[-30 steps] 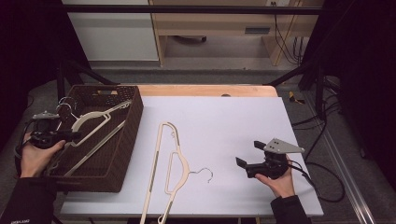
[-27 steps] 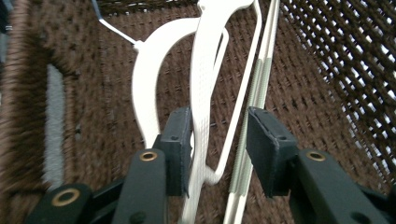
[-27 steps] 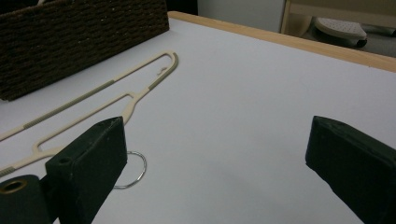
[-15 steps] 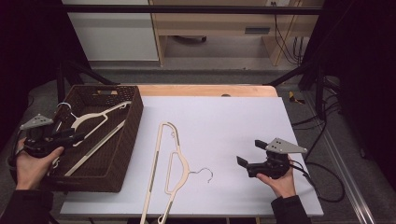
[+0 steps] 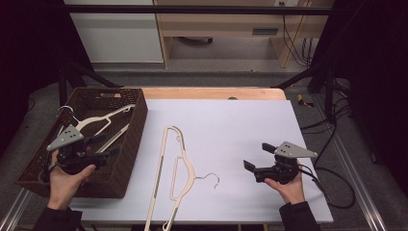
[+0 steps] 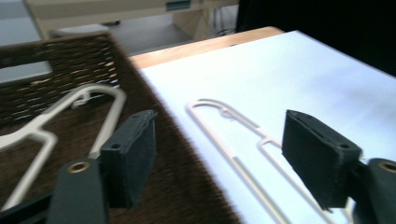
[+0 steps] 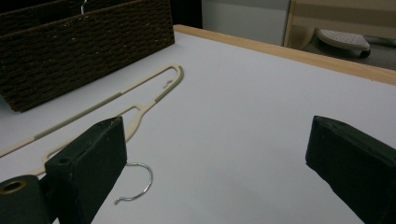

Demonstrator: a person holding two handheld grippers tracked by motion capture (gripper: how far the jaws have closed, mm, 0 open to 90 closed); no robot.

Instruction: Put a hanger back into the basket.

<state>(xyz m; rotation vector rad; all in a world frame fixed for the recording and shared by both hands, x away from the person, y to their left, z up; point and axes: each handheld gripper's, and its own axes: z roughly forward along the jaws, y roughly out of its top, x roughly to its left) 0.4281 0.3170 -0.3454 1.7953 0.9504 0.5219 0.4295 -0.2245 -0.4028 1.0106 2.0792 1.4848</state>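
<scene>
A cream hanger [image 5: 191, 174] with a wire hook lies on the white table, left of centre. A second pale hanger [image 5: 103, 117] lies in the dark wicker basket [image 5: 130, 144] at the left. My left gripper [image 5: 107, 145] hovers over the basket's near half and points right toward the table. Its jaws have just been opening and nothing is between them. In the left gripper view the left gripper [image 6: 217, 140] frames the basket wall [image 6: 60, 60], the basket's hanger [image 6: 93, 91] and the table's hanger [image 6: 233, 121]. My right gripper [image 5: 256, 156] rests open at the right, facing the hook [image 7: 142, 184].
The basket's tall woven wall [image 7: 84, 42] stands between its hanger and the table. A wooden strip [image 5: 207, 93] edges the table's far side. Black frame legs and cables [image 5: 332, 125] stand off to the right. White table surface stretches between the cream hanger and the right gripper.
The left gripper has moved right and nearer, from the basket's left edge to above its near half, and its jaws have opened. The hanger stays in the basket. The right gripper has not moved.
</scene>
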